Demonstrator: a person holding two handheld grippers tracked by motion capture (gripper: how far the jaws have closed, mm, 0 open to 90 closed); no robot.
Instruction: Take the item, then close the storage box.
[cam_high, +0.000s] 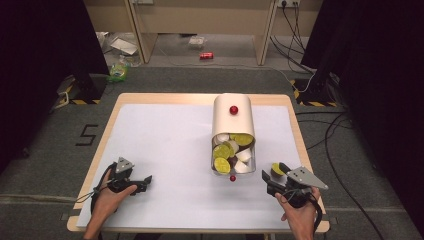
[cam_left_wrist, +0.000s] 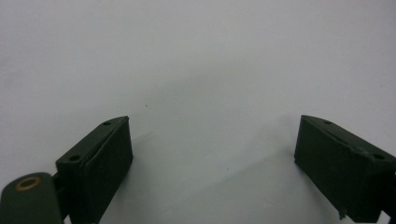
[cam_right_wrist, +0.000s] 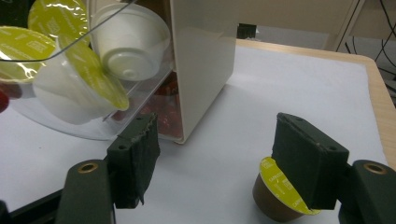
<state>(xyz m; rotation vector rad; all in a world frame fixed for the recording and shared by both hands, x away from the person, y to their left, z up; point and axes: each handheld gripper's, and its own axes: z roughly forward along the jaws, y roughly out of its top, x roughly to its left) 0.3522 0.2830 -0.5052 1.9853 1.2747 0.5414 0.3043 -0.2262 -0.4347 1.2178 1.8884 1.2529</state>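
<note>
At the lower left of the high view the left gripper (cam_high: 145, 181) lies low over the white mat (cam_high: 165, 145), held by the person's left hand (cam_high: 107, 197), well apart from everything else; in the left gripper view its two black jaws stand wide, with nothing but bare white surface between them. Toward the middle of the high view, a little right of centre, the cream capsule dispenser (cam_high: 233, 117) stands with a red knob (cam_high: 233, 110) on top, and its clear drawer (cam_high: 233, 155) at the near end is packed with white capsules with yellow-green lids (cam_high: 222, 152); a second small red knob (cam_high: 232, 178) sits at the drawer's near edge. In the right gripper view the same drawer (cam_right_wrist: 70, 126) and its capsules (cam_right_wrist: 79, 84) occupy the upper left, tilted at different angles, beside the dispenser's cream wall (cam_right_wrist: 201, 65). At the lower right of the high view the right gripper (cam_high: 272, 175), held by the right hand (cam_high: 300, 215), rests on the mat just right of the drawer, with a single brown capsule (cam_high: 276, 169) at its tip. The right gripper view shows its jaws spread wide, not clamping anything; the brown capsule (cam_right_wrist: 273, 193), yellow-green lid tilted toward the camera, sits on the mat at the lower right of that frame, against the inner face of the right-hand jaw and partly hidden by it.
</note>
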